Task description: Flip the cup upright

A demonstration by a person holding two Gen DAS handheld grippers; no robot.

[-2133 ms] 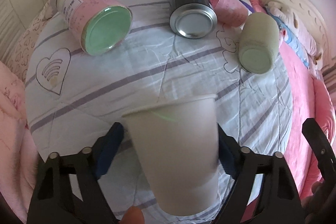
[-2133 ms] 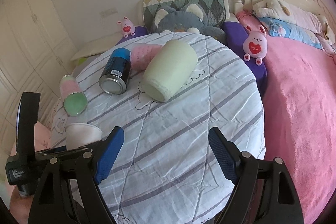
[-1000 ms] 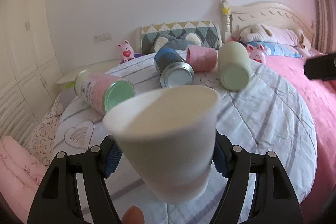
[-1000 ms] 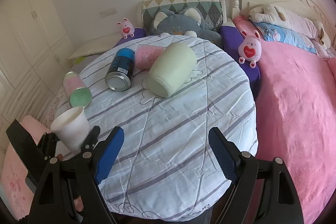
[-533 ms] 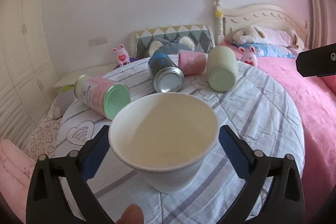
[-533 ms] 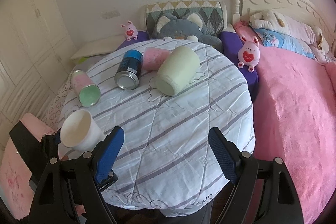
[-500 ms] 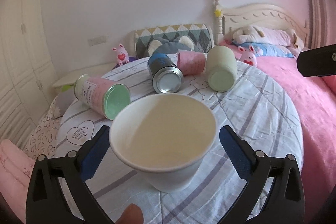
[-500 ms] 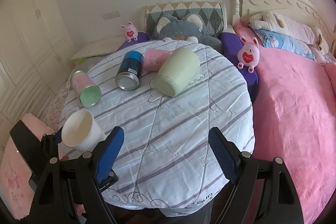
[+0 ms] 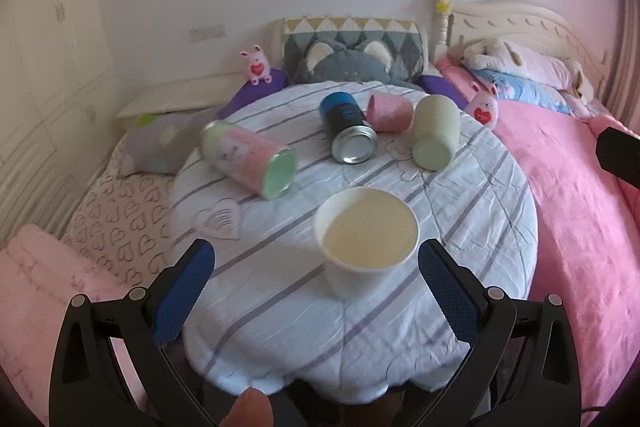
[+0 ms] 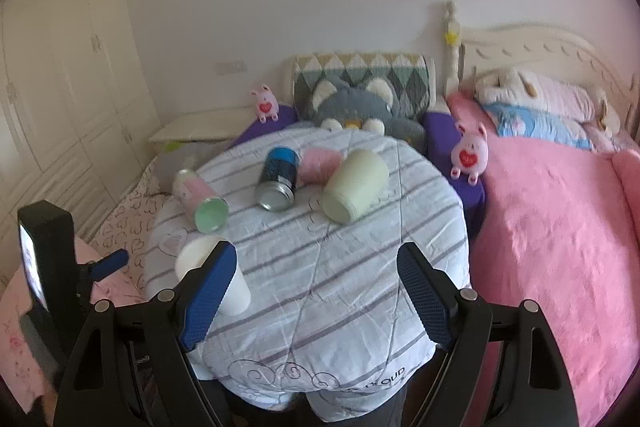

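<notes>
I see the cup (image 9: 366, 239) standing upright on the striped table (image 9: 480, 195), mouth up, near its front edge. My left tool (image 9: 316, 279) is spread wide, pads clear of the cup on both sides. My right tool (image 10: 316, 291) is also wide apart, holding nothing, over the table's near edge.

Now standing upright on the table (image 9: 460, 183), paper cup (image 9: 366, 241) no longer held; left gripper (image 9: 316, 283) spread wide and drawn back from it
</notes>
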